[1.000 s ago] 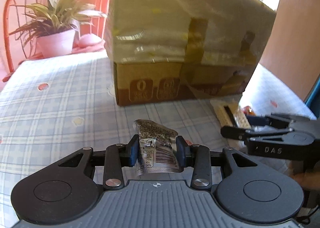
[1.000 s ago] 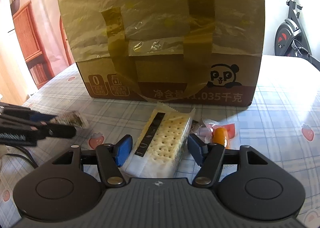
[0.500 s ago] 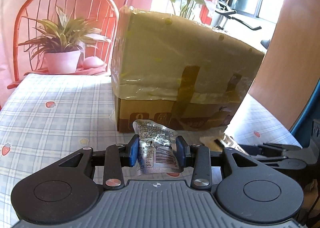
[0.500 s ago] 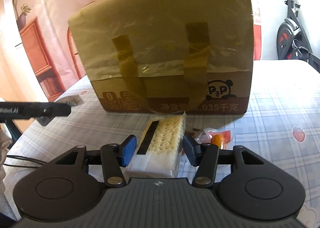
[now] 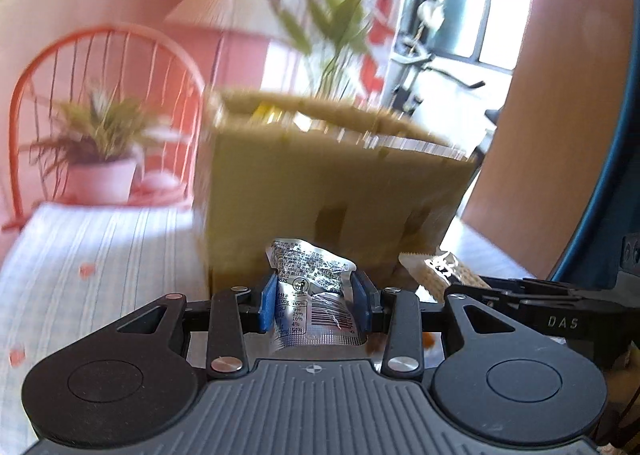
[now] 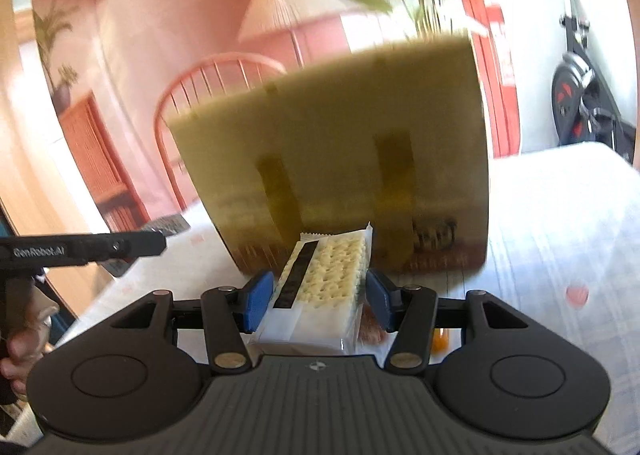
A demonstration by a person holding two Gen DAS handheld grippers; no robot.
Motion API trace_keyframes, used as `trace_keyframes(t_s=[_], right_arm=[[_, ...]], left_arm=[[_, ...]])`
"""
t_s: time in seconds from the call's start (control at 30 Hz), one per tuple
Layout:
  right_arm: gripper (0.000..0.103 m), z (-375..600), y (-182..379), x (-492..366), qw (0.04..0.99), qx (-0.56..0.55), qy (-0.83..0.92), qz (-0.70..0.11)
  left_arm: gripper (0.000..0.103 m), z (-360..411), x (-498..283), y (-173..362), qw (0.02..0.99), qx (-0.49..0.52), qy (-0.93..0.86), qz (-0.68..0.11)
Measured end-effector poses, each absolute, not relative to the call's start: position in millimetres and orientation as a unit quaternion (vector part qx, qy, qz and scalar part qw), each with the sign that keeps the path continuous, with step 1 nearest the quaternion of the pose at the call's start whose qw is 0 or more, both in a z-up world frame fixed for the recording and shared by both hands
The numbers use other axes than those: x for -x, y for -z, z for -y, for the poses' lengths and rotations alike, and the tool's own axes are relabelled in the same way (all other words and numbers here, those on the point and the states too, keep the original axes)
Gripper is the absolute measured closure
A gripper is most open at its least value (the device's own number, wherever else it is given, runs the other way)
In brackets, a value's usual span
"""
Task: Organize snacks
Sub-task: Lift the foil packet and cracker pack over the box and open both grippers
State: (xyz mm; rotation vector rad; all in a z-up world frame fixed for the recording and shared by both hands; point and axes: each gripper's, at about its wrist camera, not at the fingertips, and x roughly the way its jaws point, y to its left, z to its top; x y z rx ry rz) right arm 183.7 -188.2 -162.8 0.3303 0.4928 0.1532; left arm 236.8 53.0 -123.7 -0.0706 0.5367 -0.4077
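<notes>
My left gripper (image 5: 314,301) is shut on a crinkled silver snack pouch (image 5: 310,275), held up above the table. My right gripper (image 6: 316,295) is shut on a clear pack of crackers (image 6: 326,279), its blue pads pressing both long sides, also lifted. Straight ahead of both stands the tall taped cardboard box (image 5: 332,191) (image 6: 340,159); the left wrist view shows its open top with something yellow inside. The right gripper (image 5: 520,295) with the cracker pack (image 5: 436,273) shows at the right of the left wrist view. The left gripper (image 6: 100,247) reaches in from the left of the right wrist view.
An orange candy (image 6: 438,343) and a red wrapper (image 6: 372,329) lie on the checked tablecloth (image 6: 560,215) below my right gripper. A potted plant (image 5: 100,179) and an orange chair (image 5: 108,55) stand at the far left. An exercise bike (image 6: 580,75) stands far right.
My right gripper closed on the cracker pack and lifted it off the table. Both grippers rose with their snacks, and the box's open top came into view.
</notes>
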Motion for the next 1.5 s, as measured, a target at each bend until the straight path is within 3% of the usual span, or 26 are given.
trace_keyframes(t_s=[0.27,0.5,0.97,1.1,1.13,1.2,1.5], right_arm=[[0.049,209,99,-194,0.97,-0.166,-0.082,-0.159],[0.049,229,64,-238,0.977,-0.145,-0.073,-0.137],[0.049,273,72,-394,0.955,-0.182,-0.043,-0.228],[0.046,270,76,-416,0.95,-0.187,-0.035,-0.248],[0.04,270,75,-418,0.95,-0.19,-0.035,-0.245],[0.031,271,75,-417,0.951,-0.194,-0.037,-0.237],[0.031,268,66,-377,0.963,-0.176,-0.042,-0.199]], left_arm=[[0.062,-34,-255,75,0.951,0.017,0.225,-0.209],[0.062,-10,-302,47,0.954,-0.005,0.238,-0.184],[0.061,24,-450,61,0.935,0.003,0.218,-0.28],[0.038,28,-457,63,0.934,-0.007,0.224,-0.28],[0.036,27,-457,63,0.936,-0.009,0.22,-0.276],[0.034,23,-454,63,0.937,-0.006,0.217,-0.274],[0.034,2,-428,58,0.941,0.016,0.208,-0.266]])
